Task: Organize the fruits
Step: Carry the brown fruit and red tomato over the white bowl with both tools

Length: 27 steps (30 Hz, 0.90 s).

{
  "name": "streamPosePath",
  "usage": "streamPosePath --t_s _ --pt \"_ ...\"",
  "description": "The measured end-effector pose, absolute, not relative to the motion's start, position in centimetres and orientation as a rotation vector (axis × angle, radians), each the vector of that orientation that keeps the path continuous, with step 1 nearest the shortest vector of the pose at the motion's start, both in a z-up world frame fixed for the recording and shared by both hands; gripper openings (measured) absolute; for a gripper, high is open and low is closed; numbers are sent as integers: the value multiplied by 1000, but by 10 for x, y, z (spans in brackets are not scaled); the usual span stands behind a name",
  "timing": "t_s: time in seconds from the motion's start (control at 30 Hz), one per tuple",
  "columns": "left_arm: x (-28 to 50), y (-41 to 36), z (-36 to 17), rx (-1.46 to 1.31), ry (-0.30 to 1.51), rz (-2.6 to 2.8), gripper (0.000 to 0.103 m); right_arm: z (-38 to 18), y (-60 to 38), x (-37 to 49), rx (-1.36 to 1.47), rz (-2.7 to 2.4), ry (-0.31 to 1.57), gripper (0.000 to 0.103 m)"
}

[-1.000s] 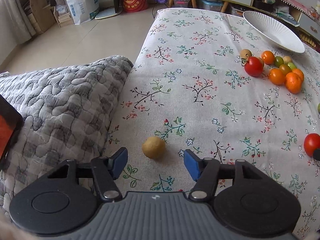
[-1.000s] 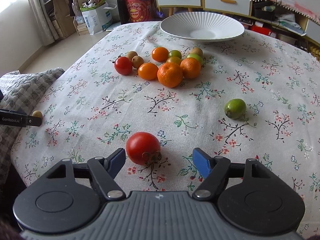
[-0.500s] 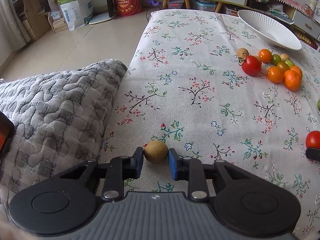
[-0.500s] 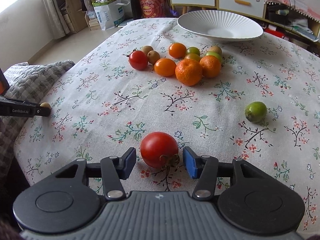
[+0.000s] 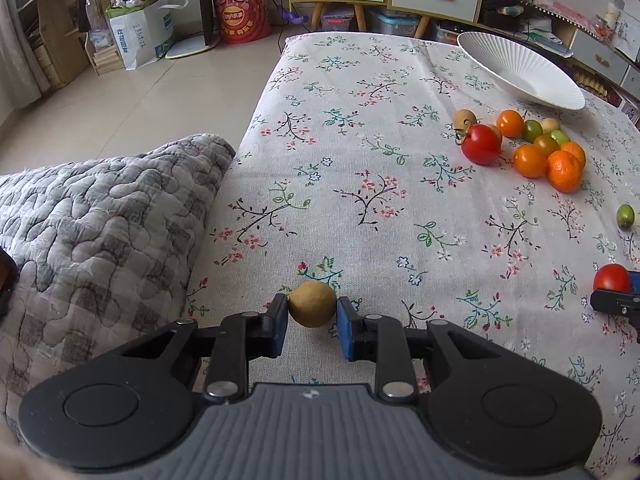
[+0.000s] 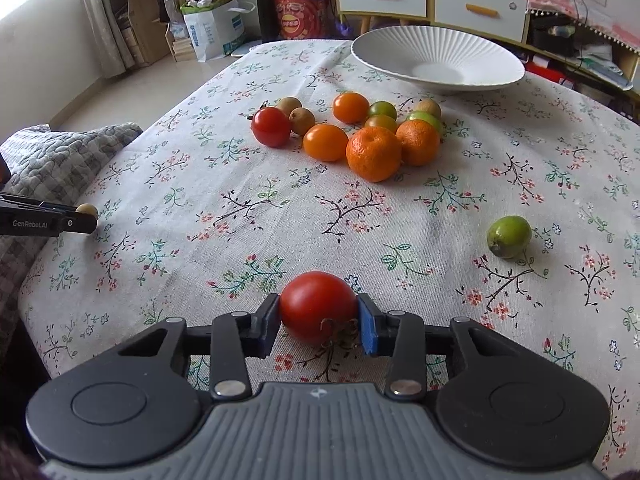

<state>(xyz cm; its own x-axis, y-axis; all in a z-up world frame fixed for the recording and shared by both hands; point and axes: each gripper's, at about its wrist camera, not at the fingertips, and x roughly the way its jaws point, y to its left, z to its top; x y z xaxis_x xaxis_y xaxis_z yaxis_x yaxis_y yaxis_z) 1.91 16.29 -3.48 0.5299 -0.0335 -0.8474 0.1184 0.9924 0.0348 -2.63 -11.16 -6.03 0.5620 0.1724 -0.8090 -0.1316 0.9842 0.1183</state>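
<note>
Left tongs clamped on a small tan round fruit, blue pads pressing both sides; fruit sits on the floral tablecloth near the table's edge, beside a grey quilted cushion. Right tongs have just been closing and now pinch a red tomato, pads touching both flanks, dried stem facing the camera; tomato rests on the cloth. Each pair of tongs shows at the edge of the other's view. Mid-table: a tight cluster of fruit, including oranges, a second red tomato, small green and tan ones, several touching. One green fruit lies alone, well apart to the right. White ribbed bowl stands beyond the cluster at the table's far side, with no fruit in it.
</note>
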Motion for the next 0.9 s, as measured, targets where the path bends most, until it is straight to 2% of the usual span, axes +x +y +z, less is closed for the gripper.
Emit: streamPosePath --t_s 0.37,0.9 --pt "22 134 -24 65 948 -179 21 -37 -130 -15 111 139 888 37" --pt "42 50 11 62 807 -324 21 -8 -169 26 279 66 829 37"
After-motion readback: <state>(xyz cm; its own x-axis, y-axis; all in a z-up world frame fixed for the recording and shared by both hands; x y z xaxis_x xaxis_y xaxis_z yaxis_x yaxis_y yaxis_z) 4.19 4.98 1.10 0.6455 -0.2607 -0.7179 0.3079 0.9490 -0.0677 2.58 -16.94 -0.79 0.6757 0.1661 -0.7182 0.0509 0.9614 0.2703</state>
